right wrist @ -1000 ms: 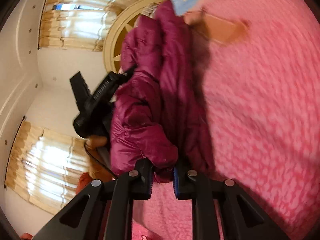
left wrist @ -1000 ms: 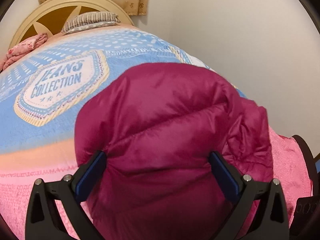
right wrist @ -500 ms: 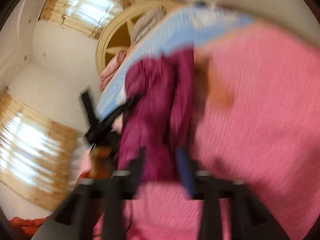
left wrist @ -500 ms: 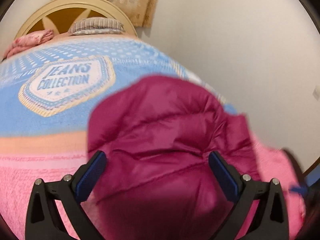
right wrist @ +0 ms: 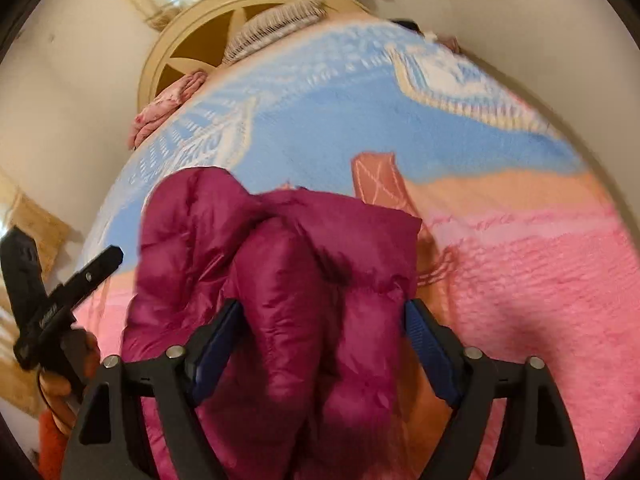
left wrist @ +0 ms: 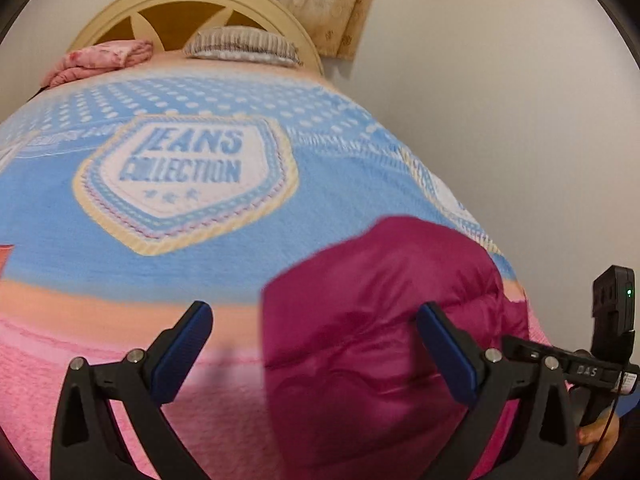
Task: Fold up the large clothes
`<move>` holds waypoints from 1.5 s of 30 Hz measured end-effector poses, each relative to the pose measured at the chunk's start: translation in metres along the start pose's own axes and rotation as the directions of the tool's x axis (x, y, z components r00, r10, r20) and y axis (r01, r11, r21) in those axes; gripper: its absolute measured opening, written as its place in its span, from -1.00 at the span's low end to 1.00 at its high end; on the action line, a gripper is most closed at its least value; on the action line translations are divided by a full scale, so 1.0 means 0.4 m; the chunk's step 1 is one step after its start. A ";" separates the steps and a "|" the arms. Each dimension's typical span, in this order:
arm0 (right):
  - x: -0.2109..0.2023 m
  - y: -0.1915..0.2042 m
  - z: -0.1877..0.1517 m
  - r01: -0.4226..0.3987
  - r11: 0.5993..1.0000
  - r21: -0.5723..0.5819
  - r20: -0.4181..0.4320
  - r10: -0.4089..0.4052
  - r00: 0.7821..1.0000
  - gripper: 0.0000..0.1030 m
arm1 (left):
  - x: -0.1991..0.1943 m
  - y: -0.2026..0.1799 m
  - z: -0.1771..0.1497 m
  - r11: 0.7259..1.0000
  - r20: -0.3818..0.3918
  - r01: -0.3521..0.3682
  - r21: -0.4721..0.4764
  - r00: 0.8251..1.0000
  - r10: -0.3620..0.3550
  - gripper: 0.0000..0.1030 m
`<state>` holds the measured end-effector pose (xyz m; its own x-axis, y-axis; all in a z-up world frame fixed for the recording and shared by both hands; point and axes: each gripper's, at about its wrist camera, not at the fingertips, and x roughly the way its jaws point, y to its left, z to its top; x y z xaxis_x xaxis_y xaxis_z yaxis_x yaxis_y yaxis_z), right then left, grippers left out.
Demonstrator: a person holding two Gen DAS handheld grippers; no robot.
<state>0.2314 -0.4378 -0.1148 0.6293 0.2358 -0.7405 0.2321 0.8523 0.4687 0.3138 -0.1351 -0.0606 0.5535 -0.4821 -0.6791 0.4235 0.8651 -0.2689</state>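
Note:
A magenta puffer jacket lies bunched on the pink end of the bed blanket. My left gripper hangs above it, open wide, its right pad over the jacket and its left pad over bare blanket. In the right wrist view the jacket bulges up in folded lobes. My right gripper straddles one lobe; its jaws are closing with jacket fabric between them, and the right pad stands clear of it. Each view shows the other gripper at its edge: the right one, the left one, with a hand on the handle.
The blanket's blue part carries a "JEANS COLLECTION" badge. A striped pillow and a folded pink cloth lie by the cream headboard. A pale wall runs along the bed's right side.
The right gripper let go of the jacket's edge, opened, rolled upright and drew back and up. The left gripper stayed open and slid left, so the jacket sits right of centre.

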 end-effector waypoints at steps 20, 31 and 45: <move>0.077 -0.019 -0.065 -0.137 0.987 0.086 0.114 0.127 0.985 -0.29 | 0.161 -0.048 -0.037 0.982 -0.100 -0.144 0.122 0.983 0.156 1.00; 0.078 -0.018 -0.055 -0.128 0.989 0.078 0.122 0.118 0.985 -0.29 | 0.154 -0.046 -0.039 0.979 -0.113 -0.156 0.128 0.979 0.171 1.00; -0.092 -0.025 -0.083 -0.147 0.988 0.047 0.180 0.137 0.974 0.70 | -0.062 0.128 -0.126 0.949 -0.044 0.232 -0.214 0.968 -0.247 1.00</move>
<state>0.1812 -0.4396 -0.1083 0.7782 0.2620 -0.5707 0.1717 0.7854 0.5947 0.2857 -0.0720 -0.0920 0.3999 -0.6740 -0.6212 0.3766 0.7387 -0.5590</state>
